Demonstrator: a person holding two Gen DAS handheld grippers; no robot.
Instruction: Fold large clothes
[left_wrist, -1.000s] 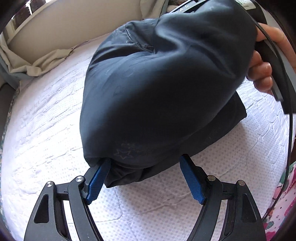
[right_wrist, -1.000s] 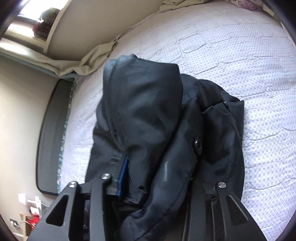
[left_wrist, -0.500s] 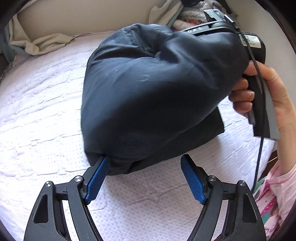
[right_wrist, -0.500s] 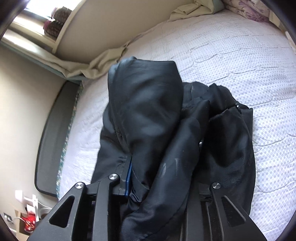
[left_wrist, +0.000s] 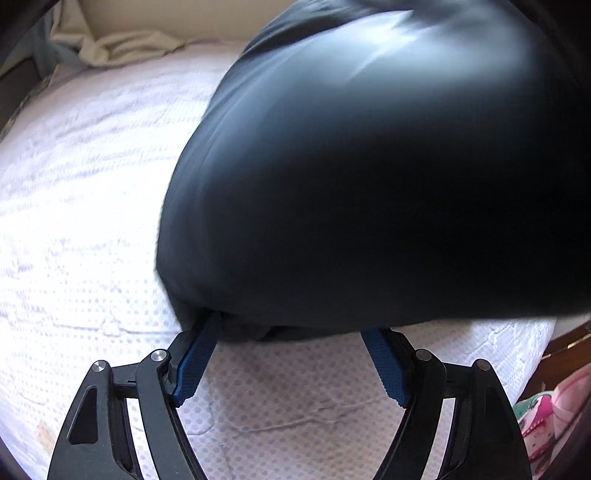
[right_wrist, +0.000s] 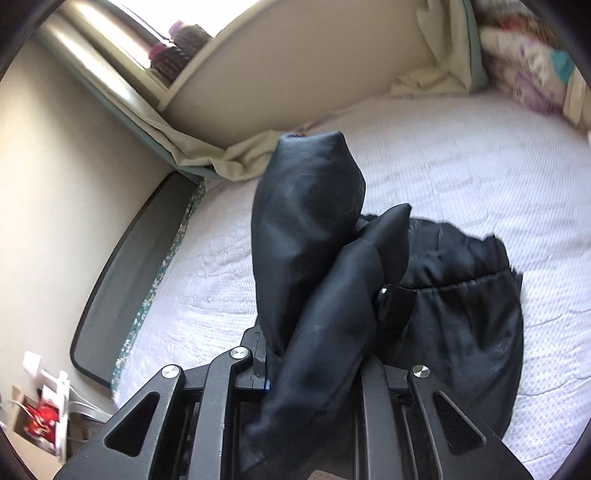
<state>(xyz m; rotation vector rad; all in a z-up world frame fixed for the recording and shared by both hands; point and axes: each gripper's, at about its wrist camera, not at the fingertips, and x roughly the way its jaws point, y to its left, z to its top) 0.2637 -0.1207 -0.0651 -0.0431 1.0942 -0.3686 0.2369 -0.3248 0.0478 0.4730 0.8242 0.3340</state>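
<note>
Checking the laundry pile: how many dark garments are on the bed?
1: a dark garment bunched mid-mattress, its near end clamped in the right hand-held gripper. Its folds could hide more.

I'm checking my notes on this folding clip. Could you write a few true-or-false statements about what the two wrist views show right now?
1. The right gripper is clamped on the dark garment. True.
2. The left gripper is shut tight. False: its blue pads stand wide apart.
3. The garment lies on a wooden floor. False: it is over a white mattress.
4. A beige sheet is bunched at the mattress's far edge. True.
</note>
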